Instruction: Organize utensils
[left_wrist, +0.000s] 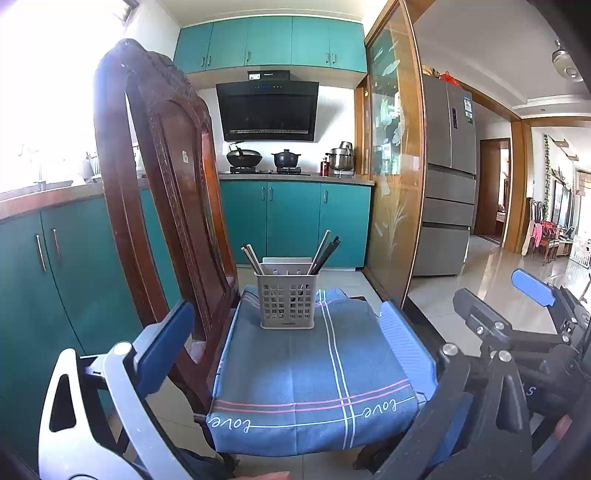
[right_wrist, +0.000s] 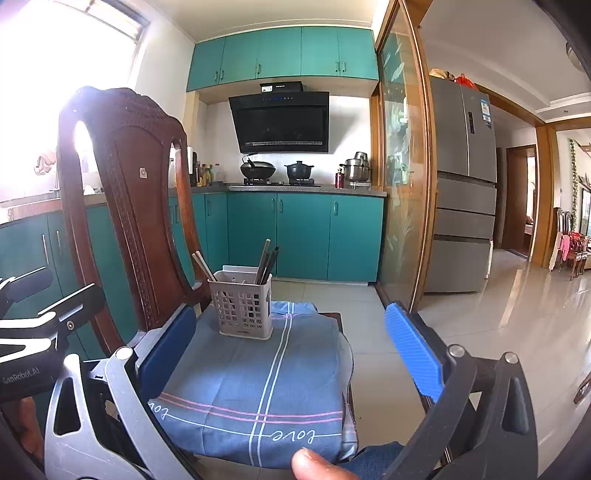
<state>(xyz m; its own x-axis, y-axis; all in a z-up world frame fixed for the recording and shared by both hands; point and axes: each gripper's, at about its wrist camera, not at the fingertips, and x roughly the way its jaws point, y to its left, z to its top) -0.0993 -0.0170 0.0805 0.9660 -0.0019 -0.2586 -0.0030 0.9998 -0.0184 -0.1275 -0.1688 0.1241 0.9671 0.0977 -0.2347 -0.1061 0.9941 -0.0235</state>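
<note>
Grippers hang side by side, level with the seat: the left gripper (left_wrist: 288, 343) and the right gripper (right_wrist: 291, 350) each stand spread wide with nothing between the pads, and the seat shows in both gaps. Ahead of both, a blue cloth (left_wrist: 314, 376) covers the seat of a wooden chair (left_wrist: 159, 177), probably to give the basket a flat, soft footing. At the cloth's far end, beyond the fingertips and nearer the chair back, a grey basket (left_wrist: 287, 301) stands upright. Chopsticks (left_wrist: 325, 251) stand in it already, long axes near vertical, tips up: one bunch leans out to the left corner, a darker bunch to the right. No utensil lies loose on the cloth, so this fits either sorting done or more pieces to come from out of view.
</note>
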